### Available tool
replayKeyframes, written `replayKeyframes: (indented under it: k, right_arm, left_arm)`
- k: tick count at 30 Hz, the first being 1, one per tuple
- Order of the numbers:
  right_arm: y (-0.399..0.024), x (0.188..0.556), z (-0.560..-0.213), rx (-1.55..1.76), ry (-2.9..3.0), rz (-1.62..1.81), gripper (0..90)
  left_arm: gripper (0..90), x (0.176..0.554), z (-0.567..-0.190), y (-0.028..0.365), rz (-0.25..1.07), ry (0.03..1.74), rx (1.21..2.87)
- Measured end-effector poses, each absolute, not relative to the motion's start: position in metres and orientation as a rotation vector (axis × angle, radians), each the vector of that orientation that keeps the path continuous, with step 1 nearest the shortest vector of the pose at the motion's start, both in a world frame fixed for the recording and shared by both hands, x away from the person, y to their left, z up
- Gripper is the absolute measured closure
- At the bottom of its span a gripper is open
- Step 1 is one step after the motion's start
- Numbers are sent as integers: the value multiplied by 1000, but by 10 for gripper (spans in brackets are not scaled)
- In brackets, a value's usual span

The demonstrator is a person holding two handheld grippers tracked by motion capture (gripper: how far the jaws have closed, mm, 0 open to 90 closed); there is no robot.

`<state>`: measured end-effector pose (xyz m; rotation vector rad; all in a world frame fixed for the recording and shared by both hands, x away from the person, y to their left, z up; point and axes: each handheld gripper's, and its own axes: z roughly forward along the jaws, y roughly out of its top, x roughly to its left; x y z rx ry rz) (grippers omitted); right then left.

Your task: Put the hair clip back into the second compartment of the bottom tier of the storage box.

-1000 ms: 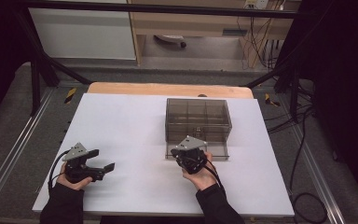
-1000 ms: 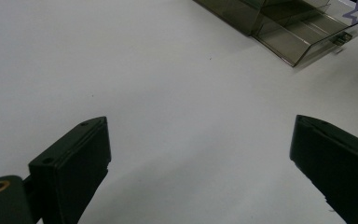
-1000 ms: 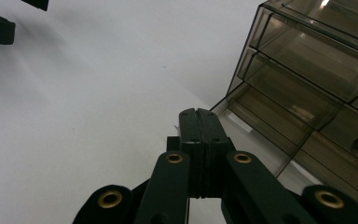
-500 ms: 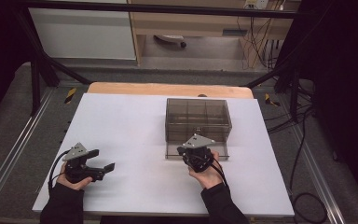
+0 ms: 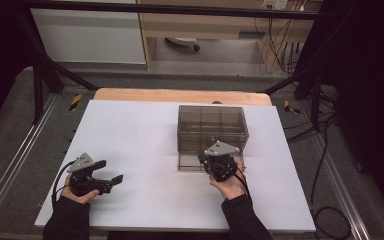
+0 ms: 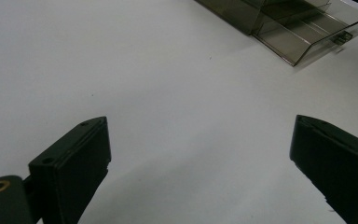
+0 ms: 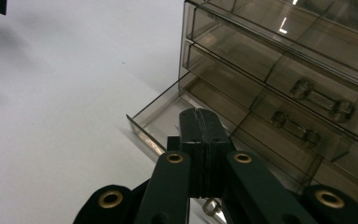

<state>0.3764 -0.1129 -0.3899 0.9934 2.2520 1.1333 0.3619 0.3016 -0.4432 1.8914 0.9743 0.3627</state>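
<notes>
Smoky brown see-through drawer box (image 5: 211, 131) on a plain white table (image 5: 140, 135) (its far edge bare tan wood), both grippers (image 5: 112, 181) (image 5: 203, 159) matte black with brass-coloured rivets and grey top plates, sleeves black.

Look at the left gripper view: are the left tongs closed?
No, the left tongs stand wide apart over the bare white table, with nothing between them.

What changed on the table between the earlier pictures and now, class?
The right gripper, jaws shut, shifted a little to the right along the front of the smoky clear drawer box, whose bottom drawer stands pulled out. The left gripper, jaws open, and the box stayed where they were.
</notes>
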Motion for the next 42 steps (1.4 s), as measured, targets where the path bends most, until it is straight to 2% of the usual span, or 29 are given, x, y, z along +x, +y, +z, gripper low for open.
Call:
replayKeyframes:
  k: [42]
  right_arm:
    - [-151, 396, -403, 1111, 2207, 1043, 900]
  left_arm:
    - [46, 362, -443, 302, 361, 976, 1889]
